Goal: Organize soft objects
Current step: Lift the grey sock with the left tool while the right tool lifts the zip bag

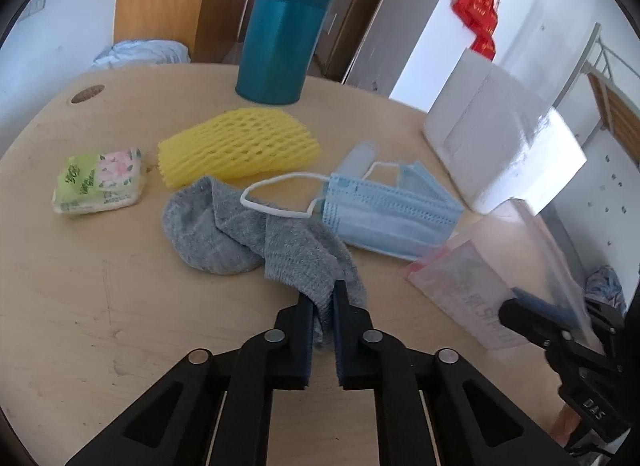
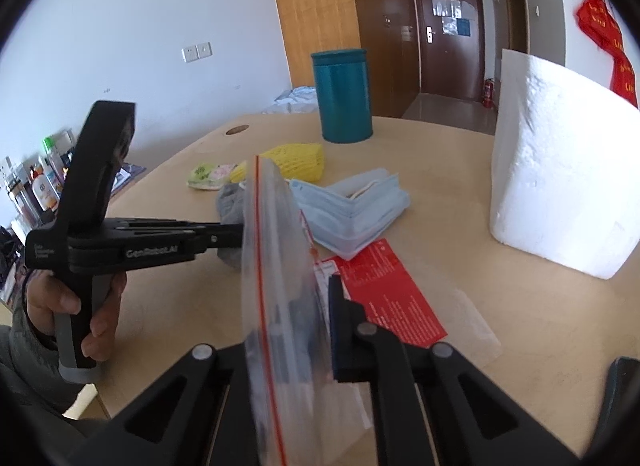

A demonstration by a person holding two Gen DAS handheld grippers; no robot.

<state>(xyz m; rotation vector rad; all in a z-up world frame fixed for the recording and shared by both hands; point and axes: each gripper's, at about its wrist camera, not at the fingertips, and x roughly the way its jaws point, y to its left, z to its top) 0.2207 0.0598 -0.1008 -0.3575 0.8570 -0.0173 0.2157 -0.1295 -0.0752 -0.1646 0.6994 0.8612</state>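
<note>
My left gripper (image 1: 323,296) is shut on one end of a grey sock (image 1: 248,234), whose other end lies on the wooden table (image 1: 80,286). The sock (image 2: 231,201) also shows in the right wrist view behind the bag. My right gripper (image 2: 316,286) is shut on the edge of a clear zip bag (image 2: 276,266) with a red seal line and holds its mouth upright. The bag (image 1: 500,266) is at the right in the left wrist view. A blue face mask (image 1: 392,209), a yellow foam net (image 1: 240,149) and a green tissue pack (image 1: 100,183) lie on the table.
A teal canister (image 1: 280,45) stands at the far side of the table. A white foam block (image 2: 560,185) stands at the right. A red card (image 2: 388,290) lies under the bag. Bottles (image 2: 44,185) stand off the table at the left.
</note>
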